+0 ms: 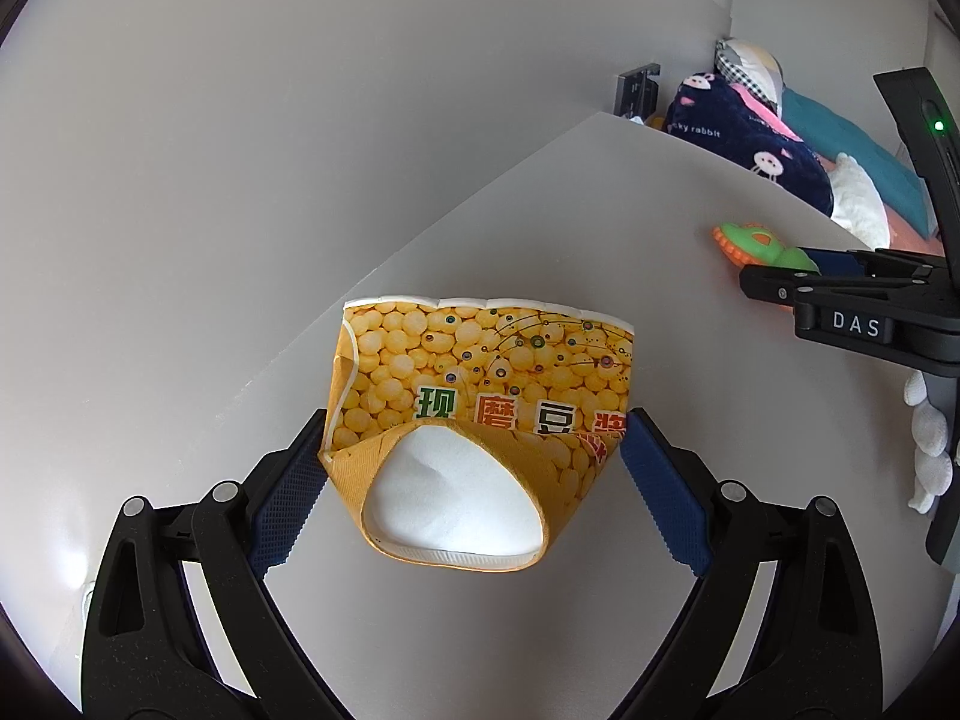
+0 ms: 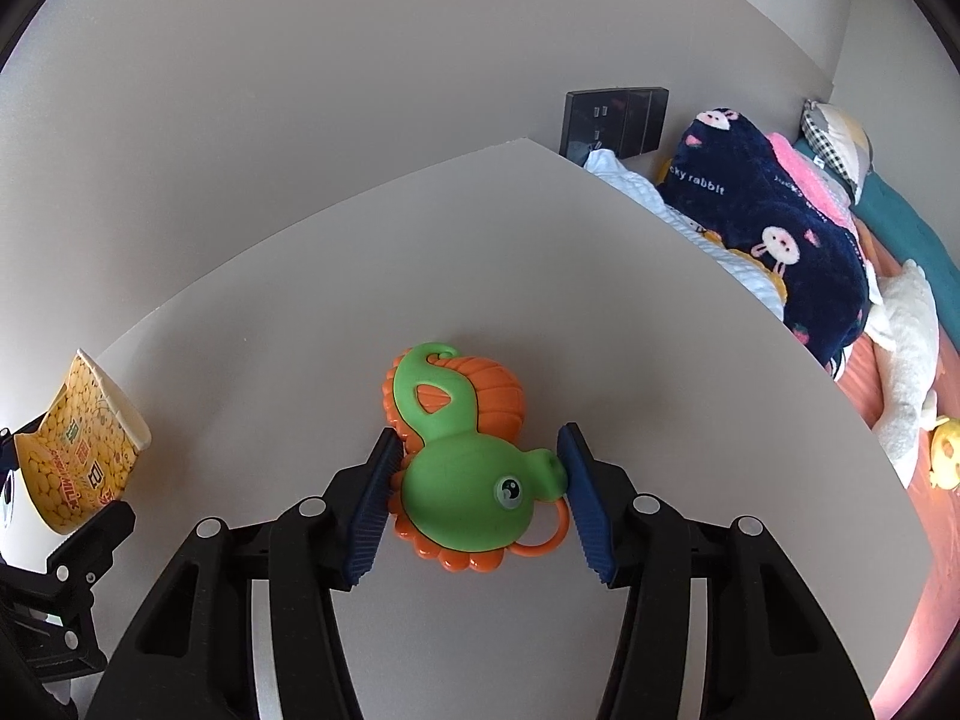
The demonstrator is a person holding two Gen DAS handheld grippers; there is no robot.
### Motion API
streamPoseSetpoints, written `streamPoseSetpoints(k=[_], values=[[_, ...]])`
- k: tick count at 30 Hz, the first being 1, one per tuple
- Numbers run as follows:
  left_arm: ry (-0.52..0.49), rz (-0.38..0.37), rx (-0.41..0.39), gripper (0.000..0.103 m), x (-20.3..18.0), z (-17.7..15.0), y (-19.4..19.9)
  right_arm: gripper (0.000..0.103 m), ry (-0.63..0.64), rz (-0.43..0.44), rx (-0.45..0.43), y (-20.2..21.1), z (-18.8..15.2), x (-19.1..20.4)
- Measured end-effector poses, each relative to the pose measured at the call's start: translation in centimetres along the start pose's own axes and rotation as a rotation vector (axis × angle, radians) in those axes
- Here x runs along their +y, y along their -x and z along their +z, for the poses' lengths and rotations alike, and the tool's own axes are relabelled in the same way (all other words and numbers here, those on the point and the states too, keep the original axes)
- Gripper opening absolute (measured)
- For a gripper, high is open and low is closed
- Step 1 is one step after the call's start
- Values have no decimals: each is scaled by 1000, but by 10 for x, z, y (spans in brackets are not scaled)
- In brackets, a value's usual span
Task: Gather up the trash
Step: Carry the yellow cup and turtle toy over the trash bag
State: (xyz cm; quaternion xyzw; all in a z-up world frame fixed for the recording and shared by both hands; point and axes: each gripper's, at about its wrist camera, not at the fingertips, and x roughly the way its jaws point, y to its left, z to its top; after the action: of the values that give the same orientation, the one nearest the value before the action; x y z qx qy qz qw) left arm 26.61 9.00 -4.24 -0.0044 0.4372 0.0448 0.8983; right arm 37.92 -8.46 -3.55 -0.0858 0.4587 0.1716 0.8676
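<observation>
A pale grey tabletop [image 1: 540, 210] meets a plain grey wall, with a bed [image 1: 852, 138] beyond its far edge carrying a navy rabbit-print blanket [image 1: 756, 132]. In the left wrist view, the left tongs [image 1: 474, 450] have their blue pads pressed against both sides of a crushed yellow paper cup [image 1: 480, 408] printed with soybeans; the cup lies on its side on the tabletop, its white base toward the camera and its rim pointing away. The cup is squashed flat between the pads, so these tongs are clamped on it. At the right edge the right tongs [image 1: 780, 276] show sideways over a green and orange toy [image 1: 756, 243]; their opening cannot be judged here.

In the right wrist view, the same tabletop [image 2: 600, 276] curves toward a dark wall socket [image 2: 612, 120] and the blanket [image 2: 768, 228]. The right tongs [image 2: 477, 450] bracket the green and orange toy [image 2: 468, 468], which lies flat: the left pad touches its orange frill, the right pad touches its snout, closed on the toy. The paper cup [image 2: 81, 444] sits far left, held by the left tongs [image 2: 72, 516].
</observation>
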Motion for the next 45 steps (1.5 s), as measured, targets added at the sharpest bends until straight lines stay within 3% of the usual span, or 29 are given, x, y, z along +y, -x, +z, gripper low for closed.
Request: streamPoseSetpoints(k=[32, 45], values=[[-119, -94, -78, 91, -102, -24, 105, 55, -88, -29, -88, 151, -78, -66], [-177, -156, -94, 91, -151, -42, 132, 55, -155, -80, -107, 196, -132, -105]])
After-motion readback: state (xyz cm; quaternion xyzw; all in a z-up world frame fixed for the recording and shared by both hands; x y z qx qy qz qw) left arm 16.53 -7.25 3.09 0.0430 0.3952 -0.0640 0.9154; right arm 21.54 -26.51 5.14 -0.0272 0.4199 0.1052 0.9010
